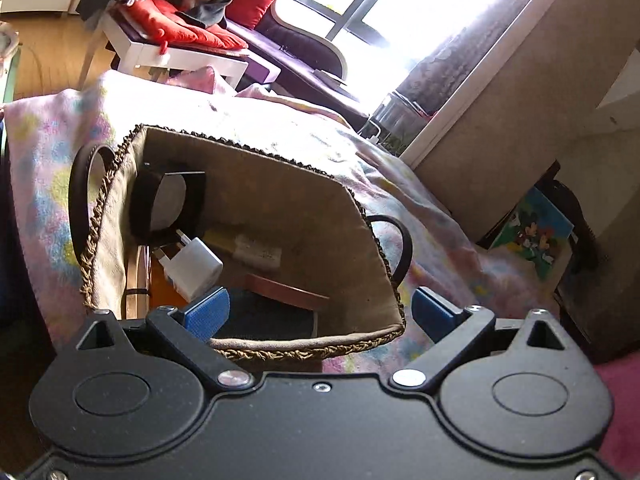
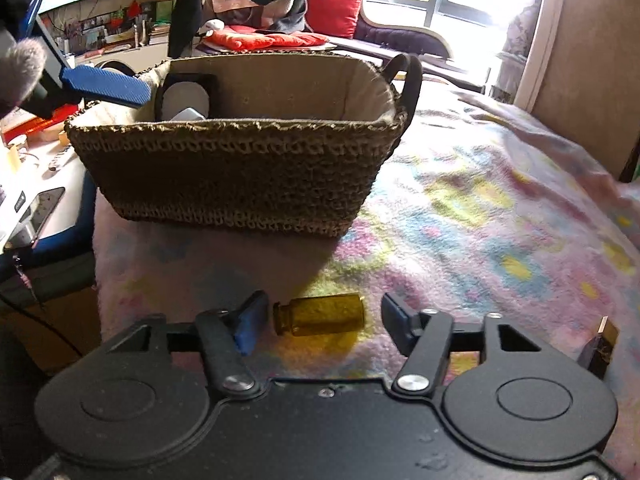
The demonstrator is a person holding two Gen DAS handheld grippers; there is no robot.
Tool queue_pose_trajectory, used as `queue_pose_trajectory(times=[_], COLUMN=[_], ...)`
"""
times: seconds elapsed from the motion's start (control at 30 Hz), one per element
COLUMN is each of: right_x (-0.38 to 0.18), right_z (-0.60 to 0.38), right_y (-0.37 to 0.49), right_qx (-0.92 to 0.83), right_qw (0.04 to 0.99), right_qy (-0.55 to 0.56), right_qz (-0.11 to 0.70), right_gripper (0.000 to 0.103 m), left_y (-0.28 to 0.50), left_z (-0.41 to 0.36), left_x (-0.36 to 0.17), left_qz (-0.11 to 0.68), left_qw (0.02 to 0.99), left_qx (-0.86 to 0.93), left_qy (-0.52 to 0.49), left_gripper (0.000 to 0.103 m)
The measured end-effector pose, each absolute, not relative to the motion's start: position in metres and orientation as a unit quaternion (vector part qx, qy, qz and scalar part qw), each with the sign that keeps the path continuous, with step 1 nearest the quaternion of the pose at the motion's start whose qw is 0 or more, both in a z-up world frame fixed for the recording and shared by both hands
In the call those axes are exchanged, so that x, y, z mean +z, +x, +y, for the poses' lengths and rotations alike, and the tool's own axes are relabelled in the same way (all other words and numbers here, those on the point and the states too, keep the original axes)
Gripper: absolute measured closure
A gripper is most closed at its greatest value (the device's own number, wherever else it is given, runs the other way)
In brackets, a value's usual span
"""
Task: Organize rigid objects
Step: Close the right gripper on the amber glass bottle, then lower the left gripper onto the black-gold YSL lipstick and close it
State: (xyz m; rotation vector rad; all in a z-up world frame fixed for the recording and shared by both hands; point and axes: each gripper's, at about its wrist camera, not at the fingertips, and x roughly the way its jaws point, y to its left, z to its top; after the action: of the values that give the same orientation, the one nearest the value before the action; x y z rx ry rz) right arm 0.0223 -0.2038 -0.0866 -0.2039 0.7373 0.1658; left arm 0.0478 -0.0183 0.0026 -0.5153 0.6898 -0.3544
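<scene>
1. Both grippers came first: the left gripper (image 1: 320, 312) hung over the near rim of the basket with its blue jaws spread wide and nothing between them, while the right gripper (image 2: 320, 320) sat low over the blanket with its jaws apart on either side of an amber bottle, neither pad pressing on it.
2. Largest of the rest was the pastel blanket (image 2: 480, 208), covering the surface on which everything stood.
3. On it sat the woven basket (image 2: 240, 172), cloth-lined, with a dark loop handle at each end.
4. Inside the basket, against its far left corner, leaned a black round-framed object with a pale face (image 1: 168, 204), possibly a small mirror or speaker; the glare made it hard to tell.
5. Just beside and below that lay a white charger plug (image 1: 192, 266), tilted, with its prongs pointing up and left.
6. Next to the plug lay a yellow and white flat pack (image 1: 248, 250) on the basket floor.
7. The amber bottle (image 2: 320, 316) lay on its side on the blanket, in front of the basket, neck towards the left jaw.
8. At the right edge stood a small dark block with a gold face (image 2: 600, 344), well apart from the bottle.
</scene>
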Motion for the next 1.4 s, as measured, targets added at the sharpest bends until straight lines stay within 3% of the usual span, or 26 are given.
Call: queue_pose_trajectory(times=[0.2,0.43,0.63,0.8,1.07,1.4], right_x=[-0.078,-0.036,-0.044,-0.063,-0.070,-0.079], right_z=[-0.215,-0.288,-0.348,-0.340,-0.288,-0.368], right_y=[0.014,-0.021,-0.035,-0.032,-0.014,-0.057], right_qx=[0.066,-0.096,-0.218,-0.193,-0.094,-0.191], right_qw=[0.932,0.950,0.920,0.915,0.938,0.944], right_qy=[-0.075,-0.071,-0.094,-0.080,-0.037,0.009], right_qz=[0.347,0.288,0.312,0.346,0.332,0.268], right_gripper=[0.052,0.052,0.051,0.051,0.051,0.051], left_y=[0.044,0.034,0.017,0.002,-0.006,-0.002], left_z=[-0.034,-0.064,-0.098,-0.124,-0.145,-0.170], left_x=[0.003,0.004,0.004,0.000,-0.011,-0.021], left_qz=[0.335,0.333,0.318,0.308,0.324,0.373], left_qw=[0.903,0.914,0.923,0.923,0.911,0.890], left_qx=[-0.171,-0.184,-0.208,-0.231,-0.245,-0.254], left_qy=[-0.210,-0.143,-0.060,0.008,0.067,0.069], left_gripper=[0.009,0.008,0.008,0.007,0.007,0.007])
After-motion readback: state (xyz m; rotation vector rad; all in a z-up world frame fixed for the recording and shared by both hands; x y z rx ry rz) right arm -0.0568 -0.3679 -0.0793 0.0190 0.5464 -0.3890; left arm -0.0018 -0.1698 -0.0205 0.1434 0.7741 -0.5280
